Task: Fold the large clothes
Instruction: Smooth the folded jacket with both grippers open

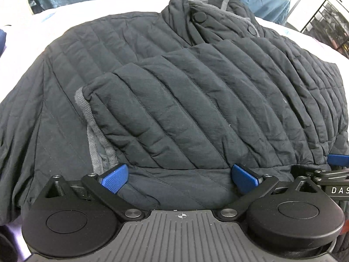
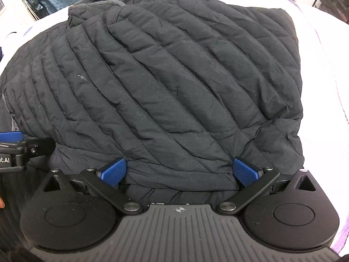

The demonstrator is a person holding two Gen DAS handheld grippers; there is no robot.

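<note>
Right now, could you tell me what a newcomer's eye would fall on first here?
A dark quilted jacket fills the view, spread on a white surface, one sleeve folded across its front. The open left gripper and right gripper stand at its near hem, blue pads bright.

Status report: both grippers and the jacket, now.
Left gripper open, right gripper open, both at the near hem. Jacket flat on the white sheet, sleeve folded across. Nothing in the way.

Left hand-held gripper (image 1: 180, 178): jaws spread wide, blue pads (image 1: 114, 180) angled outward, nothing between them. Right hand-held gripper (image 2: 180, 172): likewise gaping, blue pads (image 2: 246, 172) well apart. Side by side, close together, each visible at the edge of the other's view.
</note>
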